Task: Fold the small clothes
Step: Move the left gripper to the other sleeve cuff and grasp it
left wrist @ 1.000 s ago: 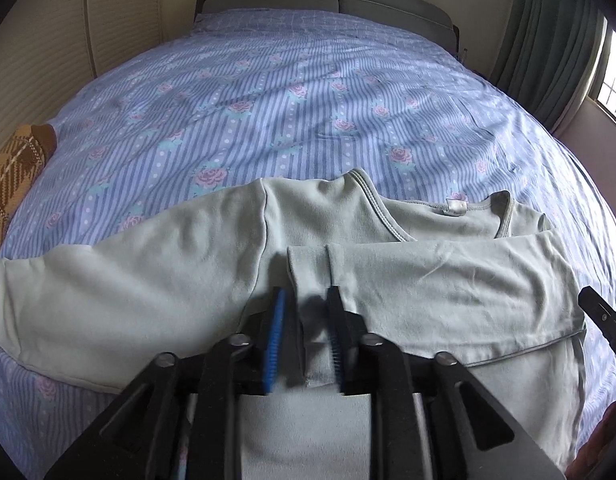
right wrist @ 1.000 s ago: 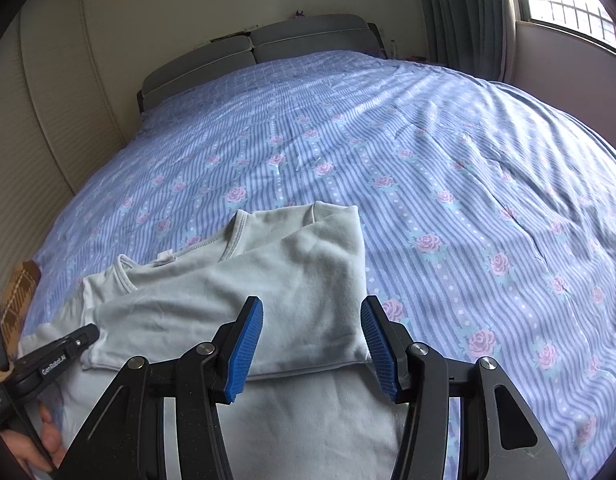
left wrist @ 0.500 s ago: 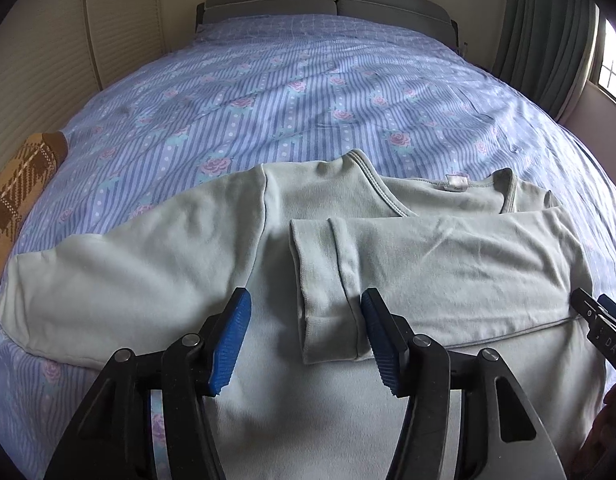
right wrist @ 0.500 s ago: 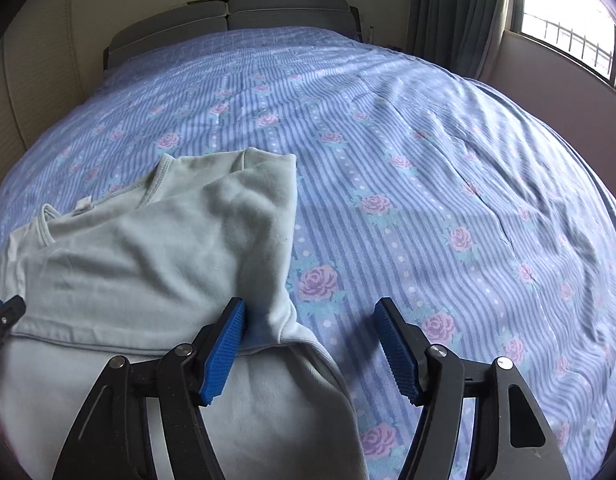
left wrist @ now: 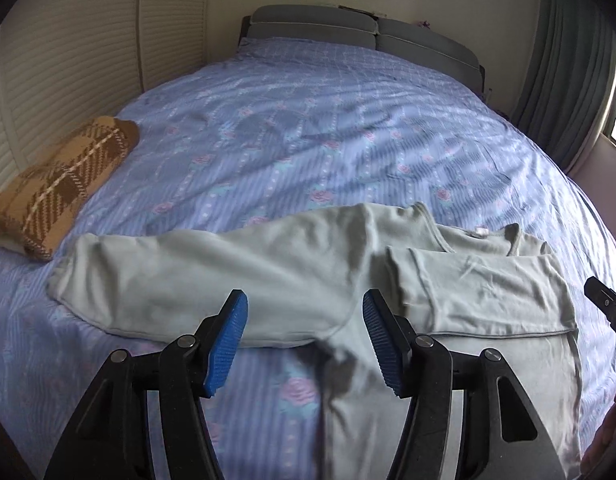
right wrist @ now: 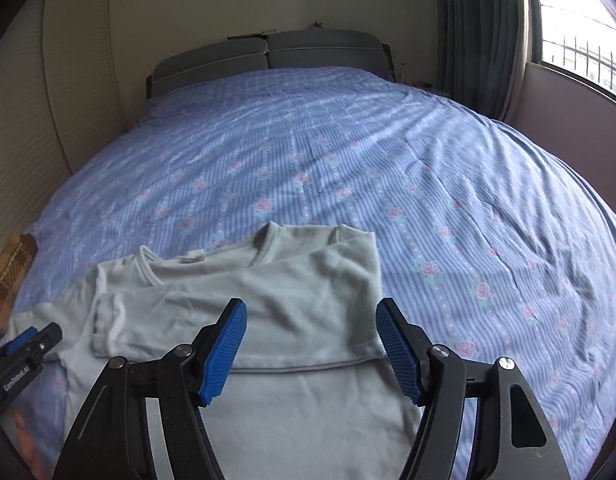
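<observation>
A pale green long-sleeved shirt (left wrist: 460,380) (right wrist: 308,400) lies flat on the flowered blue bedsheet (left wrist: 328,140), neck toward the headboard. One sleeve (left wrist: 488,292) (right wrist: 179,312) is folded across the chest. The other sleeve (left wrist: 179,280) stretches out to the left. My left gripper (left wrist: 303,320) hovers above that sleeve's armpit, jaws opening, touching no cloth. My right gripper (right wrist: 312,328) hangs open over the shirt's right side, above the folded sleeve, gripping nothing. Each gripper's tip shows at the edge of the other view: the right gripper (left wrist: 606,312), the left gripper (right wrist: 27,344).
A brown plaid folded knit (left wrist: 59,188) (right wrist: 7,280) rests at the bed's left edge by the slatted wall. A grey headboard (left wrist: 364,36) closes the far end. Green curtains (right wrist: 480,32) and a window stand to the right. A person's fingers (right wrist: 23,444) show at the lower left.
The left gripper let go of the folded sleeve's cuff, opened and shifted left and up. The right gripper widened and rose back from the shirt's right edge.
</observation>
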Available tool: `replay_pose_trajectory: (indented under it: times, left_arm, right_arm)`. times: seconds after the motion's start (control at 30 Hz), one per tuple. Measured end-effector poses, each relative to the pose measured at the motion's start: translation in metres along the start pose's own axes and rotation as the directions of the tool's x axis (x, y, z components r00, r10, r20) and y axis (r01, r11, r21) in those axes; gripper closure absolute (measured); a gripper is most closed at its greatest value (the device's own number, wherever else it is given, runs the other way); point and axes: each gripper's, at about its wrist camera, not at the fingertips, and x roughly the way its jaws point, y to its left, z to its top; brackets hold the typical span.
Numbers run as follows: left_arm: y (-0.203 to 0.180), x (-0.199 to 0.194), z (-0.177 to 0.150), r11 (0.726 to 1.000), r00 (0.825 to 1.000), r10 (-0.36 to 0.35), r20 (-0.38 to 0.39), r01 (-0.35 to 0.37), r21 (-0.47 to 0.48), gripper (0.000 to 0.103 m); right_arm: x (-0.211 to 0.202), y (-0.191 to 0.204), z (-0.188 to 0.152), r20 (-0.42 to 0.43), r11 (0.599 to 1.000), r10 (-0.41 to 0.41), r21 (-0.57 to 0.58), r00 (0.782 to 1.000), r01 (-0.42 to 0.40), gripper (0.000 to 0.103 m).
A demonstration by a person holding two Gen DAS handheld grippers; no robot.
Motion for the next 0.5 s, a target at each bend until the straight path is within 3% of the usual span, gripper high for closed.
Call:
replay_pose_trajectory:
  times: [0.27, 0.5]
  left_arm:
    - [0.130, -0.027, 0.001, 0.978, 0.991, 0.128, 0.029, -0.121, -0.171, 0.044]
    - [0.204, -0.018, 0.005, 0.974, 0.993, 0.113, 0.023, -0.106, -0.199, 0.045]
  right_arm:
    - [-0.017, 0.101, 0.004, 0.025, 0.990, 0.131, -0.060, 0.991, -0.129, 0.036]
    - [-0.020, 0.203, -0.010, -0.012, 0.961, 0.241, -0.133, 0.970, -0.240, 0.036]
